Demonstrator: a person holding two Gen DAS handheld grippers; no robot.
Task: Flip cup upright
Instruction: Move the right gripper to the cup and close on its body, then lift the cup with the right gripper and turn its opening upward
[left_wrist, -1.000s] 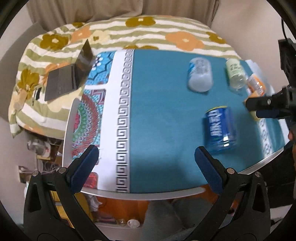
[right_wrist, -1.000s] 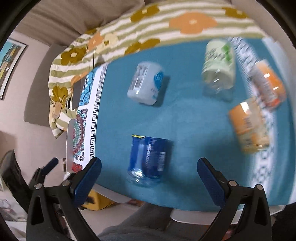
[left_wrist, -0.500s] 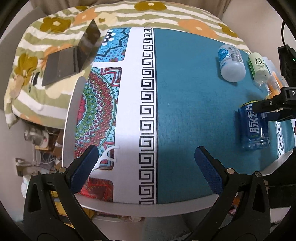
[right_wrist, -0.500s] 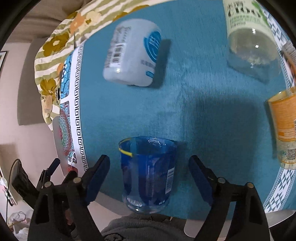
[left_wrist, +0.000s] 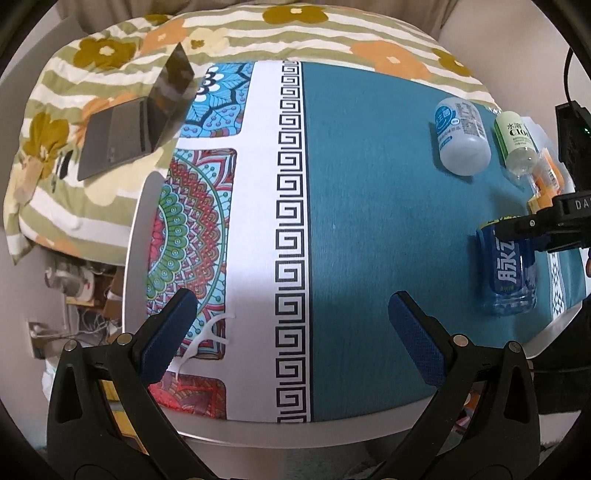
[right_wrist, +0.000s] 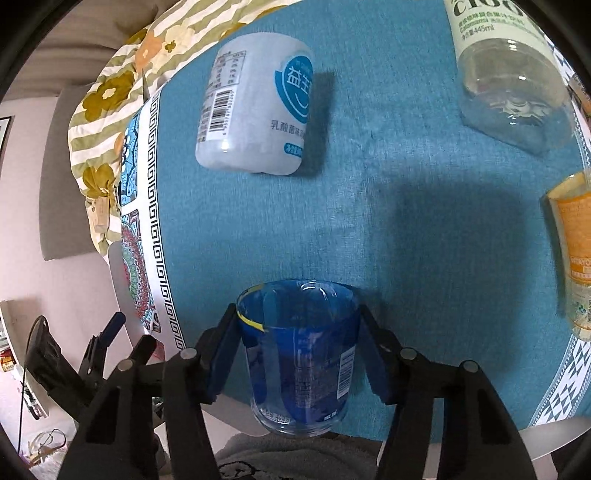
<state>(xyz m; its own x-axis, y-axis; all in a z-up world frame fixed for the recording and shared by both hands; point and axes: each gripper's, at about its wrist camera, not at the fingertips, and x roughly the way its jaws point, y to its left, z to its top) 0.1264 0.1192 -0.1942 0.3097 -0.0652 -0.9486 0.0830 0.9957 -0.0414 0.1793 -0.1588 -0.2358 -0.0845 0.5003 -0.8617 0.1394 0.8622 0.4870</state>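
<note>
The left gripper (left_wrist: 288, 336) hovers with its fingers spread wide over the patterned end of the tablecloth (left_wrist: 369, 206), well apart from the blue cup (right_wrist: 299, 354). That cup lies on its side at the cloth's near edge, and the right gripper (right_wrist: 299, 354) has both pads pressed against its flanks. Beyond the cup lie a white bottle (right_wrist: 255, 107), a clear green-labelled bottle (right_wrist: 506, 66) and an orange bottle (right_wrist: 572, 251)
</note>
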